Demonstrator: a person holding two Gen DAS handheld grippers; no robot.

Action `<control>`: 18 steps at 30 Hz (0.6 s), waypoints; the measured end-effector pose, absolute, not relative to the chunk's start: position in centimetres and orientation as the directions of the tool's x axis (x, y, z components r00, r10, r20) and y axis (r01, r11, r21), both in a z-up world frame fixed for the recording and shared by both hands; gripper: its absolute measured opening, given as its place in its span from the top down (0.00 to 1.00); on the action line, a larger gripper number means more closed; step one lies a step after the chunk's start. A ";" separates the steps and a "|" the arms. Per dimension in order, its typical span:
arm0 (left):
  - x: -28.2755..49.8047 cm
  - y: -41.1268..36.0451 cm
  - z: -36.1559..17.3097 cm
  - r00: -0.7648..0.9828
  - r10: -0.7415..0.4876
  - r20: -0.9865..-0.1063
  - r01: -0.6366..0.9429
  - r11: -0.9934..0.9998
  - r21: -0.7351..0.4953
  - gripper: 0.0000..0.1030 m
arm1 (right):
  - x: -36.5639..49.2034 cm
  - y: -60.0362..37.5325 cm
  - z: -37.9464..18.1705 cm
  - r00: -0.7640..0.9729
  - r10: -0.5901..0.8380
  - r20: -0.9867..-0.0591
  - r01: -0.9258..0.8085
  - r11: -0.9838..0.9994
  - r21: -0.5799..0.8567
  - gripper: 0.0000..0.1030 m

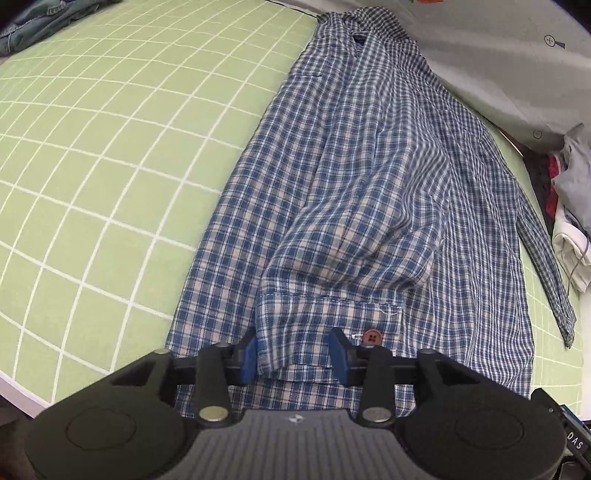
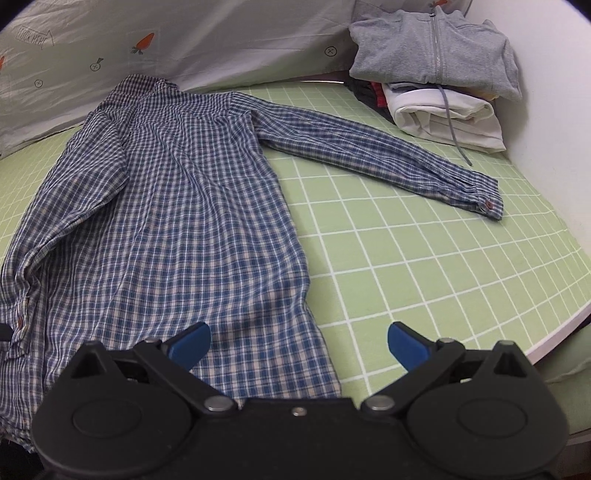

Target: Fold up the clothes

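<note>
A blue and white checked shirt (image 1: 362, 177) lies lengthwise on the green grid mat (image 1: 110, 147), collar far away. One sleeve is folded over the body; its cuff (image 1: 325, 325) with a brown button lies between my left gripper's (image 1: 295, 356) blue pads, which stand apart around it. In the right wrist view the shirt (image 2: 177, 206) lies flat with its other sleeve (image 2: 376, 155) stretched out to the right. My right gripper (image 2: 297, 345) is open, hovering over the shirt's lower right hem corner.
A stack of folded clothes (image 2: 436, 74), grey zip hoodie on top, sits at the far right of the mat (image 2: 443, 258). A grey printed sheet (image 2: 184, 40) runs along the back. Denim (image 1: 44, 22) lies at the far left. The mat's edge (image 2: 554, 339) is near right.
</note>
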State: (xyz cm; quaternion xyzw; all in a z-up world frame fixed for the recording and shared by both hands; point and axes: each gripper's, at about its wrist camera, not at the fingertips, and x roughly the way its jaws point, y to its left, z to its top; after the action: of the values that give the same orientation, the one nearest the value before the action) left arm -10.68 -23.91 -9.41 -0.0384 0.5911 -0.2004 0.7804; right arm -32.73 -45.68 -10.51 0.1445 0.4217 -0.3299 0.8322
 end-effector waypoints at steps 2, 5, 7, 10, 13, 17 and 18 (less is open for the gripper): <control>-10.8 -24.4 -8.9 0.245 -0.338 -0.909 0.277 0.923 -0.268 0.33 | -32.6 -46.4 -10.5 0.435 -0.427 -0.793 0.678 0.735 -0.024 0.00; -11.0 -25.2 -7.7 0.302 -0.327 -0.895 0.289 0.927 -0.241 0.20 | -32.4 -47.6 -10.5 0.447 -0.426 -0.786 0.687 0.727 -0.003 0.00; -11.1 -25.8 -6.9 0.337 -0.317 -0.887 0.294 0.930 -0.221 0.19 | -32.2 -48.7 -10.7 0.457 -0.417 -0.786 0.686 0.728 0.013 0.00; -11.2 -27.0 -6.0 0.382 -0.285 -0.879 0.303 0.937 -0.172 0.15 | -31.9 -50.5 -10.9 0.472 -0.407 -0.782 0.689 0.724 0.039 0.00; -11.4 -28.3 -5.4 0.409 -0.253 -0.877 0.310 0.942 -0.127 0.15 | -31.4 -52.6 -11.3 0.482 -0.399 -0.780 0.698 0.713 0.066 0.00; -11.6 -29.9 -5.3 0.420 -0.218 -0.881 0.308 0.947 -0.087 0.14 | -30.8 -55.7 -11.9 0.493 -0.390 -0.778 0.710 0.697 0.100 0.00; -11.5 -30.3 -5.3 0.421 -0.209 -0.883 0.306 0.949 -0.079 0.14 | -30.6 -56.5 -12.1 0.492 -0.391 -0.777 0.716 0.690 0.106 0.00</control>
State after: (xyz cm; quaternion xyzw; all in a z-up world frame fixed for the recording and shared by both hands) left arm -11.54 -30.28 -5.34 0.0470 0.5161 -0.1529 0.8415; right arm -30.59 -56.50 -12.07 0.2133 0.3802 -0.3306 0.8371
